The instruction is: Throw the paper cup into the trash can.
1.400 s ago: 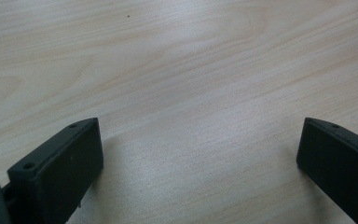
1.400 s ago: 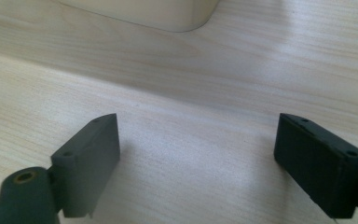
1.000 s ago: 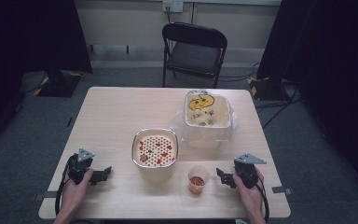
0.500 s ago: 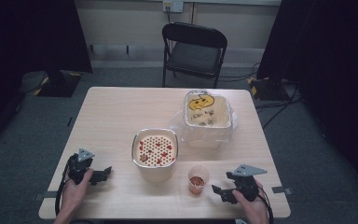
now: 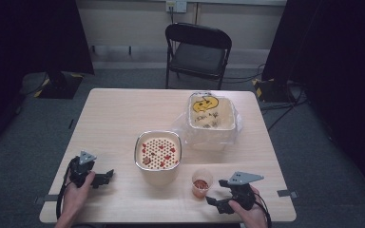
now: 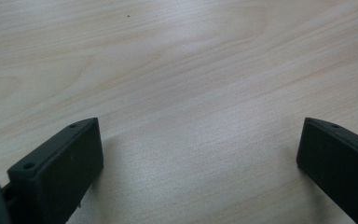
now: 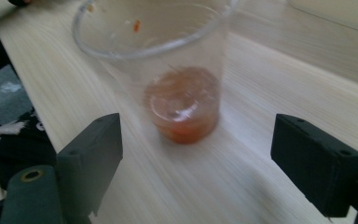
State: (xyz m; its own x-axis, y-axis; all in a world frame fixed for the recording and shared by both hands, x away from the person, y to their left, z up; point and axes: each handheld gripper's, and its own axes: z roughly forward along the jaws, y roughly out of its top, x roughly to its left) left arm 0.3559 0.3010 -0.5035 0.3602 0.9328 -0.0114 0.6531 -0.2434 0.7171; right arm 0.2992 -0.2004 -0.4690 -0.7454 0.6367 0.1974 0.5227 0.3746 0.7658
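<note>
Right gripper (image 5: 217, 201) is lining up on the cup (image 5: 202, 182), which stands upright on the table (image 5: 119, 114) near the front edge, just right of the strainer bowl (image 5: 158, 153). Jaws wide, nothing between them yet; the right gripper view has the cup (image 7: 168, 70) ahead of the tips, not inside the gap. They've just been opening a touch, with nothing in the gap. Reads as the approach step before a pick.

Next move, I'd say: push forward until the cup wall sits between the pads, then close gently. It's thin clear plastic with red stuff in the bottom, so it'll flex, and too much tilt would spill it.

Left gripper (image 5: 100, 178) sits parked at the front left of the table, jaws wide over bare wood (image 6: 191, 84), holding nothing.

Hard to tell:
- what the red stuff in the cup is; blurred close up, tiny from above
- contents of the tub (image 5: 210, 114) in clear plastic wrap at the back right
- whether the red bits on the strainer are food or print
- the cup's top rim runs out of the right gripper view
</note>
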